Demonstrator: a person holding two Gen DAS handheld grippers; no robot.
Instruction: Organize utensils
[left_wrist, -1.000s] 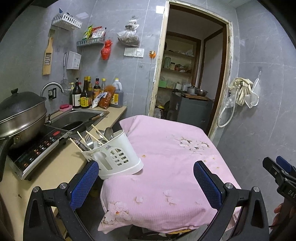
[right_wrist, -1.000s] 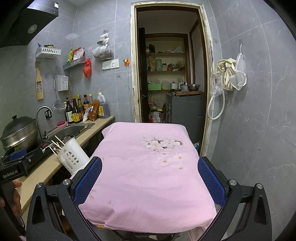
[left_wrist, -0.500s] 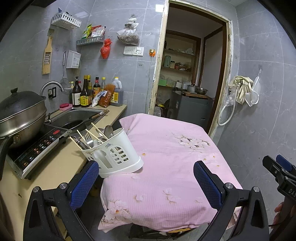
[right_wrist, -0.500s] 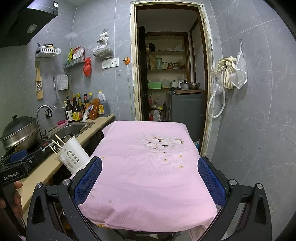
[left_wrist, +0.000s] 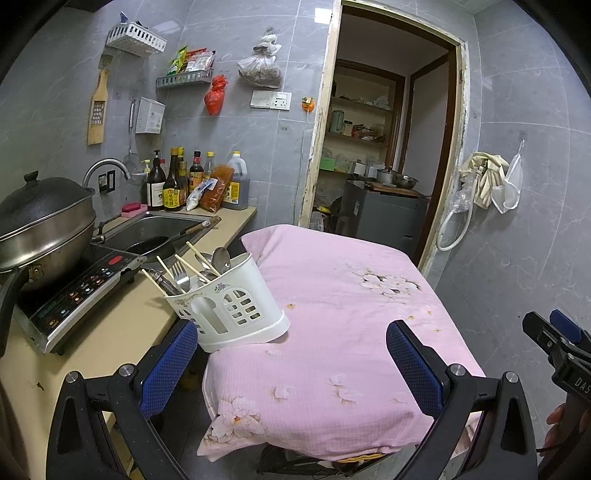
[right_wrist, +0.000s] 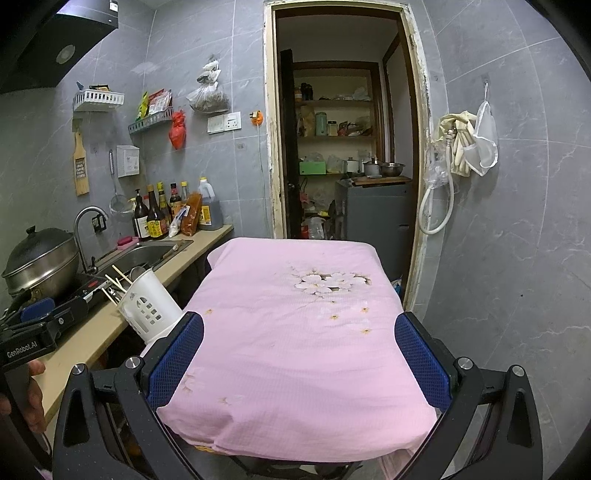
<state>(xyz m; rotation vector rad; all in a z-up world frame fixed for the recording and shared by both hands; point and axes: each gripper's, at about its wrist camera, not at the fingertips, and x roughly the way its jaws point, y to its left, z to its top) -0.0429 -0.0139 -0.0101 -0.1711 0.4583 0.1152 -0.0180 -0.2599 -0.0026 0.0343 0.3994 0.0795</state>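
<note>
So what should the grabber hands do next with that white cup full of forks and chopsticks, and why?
Probably bring the left gripper forward to the white utensil holder. It is closest, open and empty, and the holder leans at the pink cloth's edge, over the gap beside the counter. The right gripper is open too, but farther away.

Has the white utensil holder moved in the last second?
No. The white utensil holder sits at the same spot on the pink cloth's edge, leaning toward the counter.

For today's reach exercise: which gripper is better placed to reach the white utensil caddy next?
Left, probably. The utensil caddy sits just beyond the left gripper; the right gripper faces bare pink cloth.
</note>
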